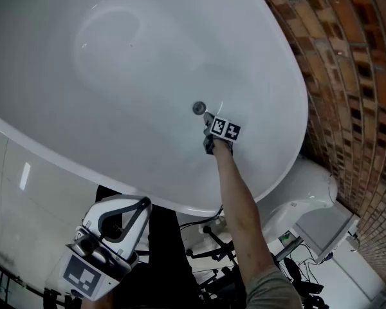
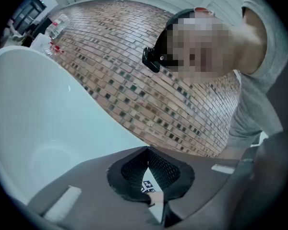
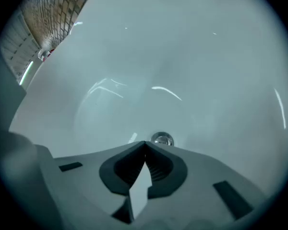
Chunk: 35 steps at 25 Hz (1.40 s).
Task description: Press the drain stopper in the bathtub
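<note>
Right gripper [image 3: 145, 143] is reaching down into the white bathtub [image 1: 116, 50], its jaws closed on nothing, tips meeting in a blunt point. The round metal drain stopper [image 3: 162, 140] sits on the tub floor just past those tips, slightly to their right in the right gripper view. In the head view it lies near the middle of the frame, just up and left of the gripper. I'd judge the approach all but done, but the press itself is not. The tips look just short of the stopper, and I can't tell for sure whether they touch it. What's left is to bring the closed tips onto the cap and push down. Left gripper [image 2: 148, 150], also closed and empty, hangs outside the tub at the lower left of the head view, facing the brick wall [image 2: 149, 75].
</note>
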Available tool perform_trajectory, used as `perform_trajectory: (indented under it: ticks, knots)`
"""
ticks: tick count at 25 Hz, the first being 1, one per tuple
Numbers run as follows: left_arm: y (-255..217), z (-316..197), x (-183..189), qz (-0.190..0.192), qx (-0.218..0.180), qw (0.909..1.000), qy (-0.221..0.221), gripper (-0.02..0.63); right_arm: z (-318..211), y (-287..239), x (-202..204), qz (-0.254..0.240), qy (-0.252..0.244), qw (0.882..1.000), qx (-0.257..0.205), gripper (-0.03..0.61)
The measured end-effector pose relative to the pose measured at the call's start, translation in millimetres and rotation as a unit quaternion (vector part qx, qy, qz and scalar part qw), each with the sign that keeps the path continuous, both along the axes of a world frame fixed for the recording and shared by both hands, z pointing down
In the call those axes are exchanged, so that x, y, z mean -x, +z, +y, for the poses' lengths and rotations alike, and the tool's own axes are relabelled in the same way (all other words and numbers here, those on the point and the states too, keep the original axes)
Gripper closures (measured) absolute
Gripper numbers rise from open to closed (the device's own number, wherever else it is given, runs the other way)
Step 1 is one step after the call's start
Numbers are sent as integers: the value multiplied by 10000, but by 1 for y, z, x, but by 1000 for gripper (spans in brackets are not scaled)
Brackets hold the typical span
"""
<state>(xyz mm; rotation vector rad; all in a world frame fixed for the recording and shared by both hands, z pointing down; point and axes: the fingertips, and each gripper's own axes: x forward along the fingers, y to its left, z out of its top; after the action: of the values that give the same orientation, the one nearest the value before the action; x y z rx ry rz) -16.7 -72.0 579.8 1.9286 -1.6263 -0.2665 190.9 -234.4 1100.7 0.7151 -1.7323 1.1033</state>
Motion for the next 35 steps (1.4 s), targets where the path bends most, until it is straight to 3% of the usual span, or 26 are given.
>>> perform_trajectory:
  ticks: [4,10,12,14,16,18,21,24,27,30,32,35]
  knots:
    - [36,1,-6,189,-66,9997,-138,620,-36,50,-15,337,-2,9987,-392,565]
    - [52,0,-10,198,-112,9997,-109,620,-50,88,-19,122,488,9961,-721,561]
    - [53,-1,-10,191,-128,9997,-89,620,-47,87,-16,206,256,9946,-984,558]
    - [52,-1,-10,184,-147,9997,-70,618,-46,90,-17,707,-322,9886,-1290,558]
    - [49,-1,-9,179,-185,9997,-46,618,-53,89,-21,943,-340,9871,-1251,558]
    - [37,0,-7,180,-269,9995,-7,618,-54,59,-14,529,88,9938,-975,561]
    - [-9,4,0,212,-551,9982,109,618,-51,-68,19,-830,480,9875,-1254,563]
    - [-78,12,7,194,-877,9955,288,619,-34,-237,10,-1775,799,9605,-1989,565]
    - [-155,28,14,-150,-1264,9897,649,619,6,-401,-31,-2051,1089,9328,-2757,565]
    - [-223,36,28,-475,-1746,9766,1161,619,59,-546,-55,-2186,1300,9062,-3378,565]
    - [-267,46,34,-618,-1932,9685,1447,619,103,-634,-49,-2511,1201,8855,-3722,565]
    - [-325,61,35,-682,-2292,9540,1810,619,155,-759,-23,-3097,901,8414,-4336,565]
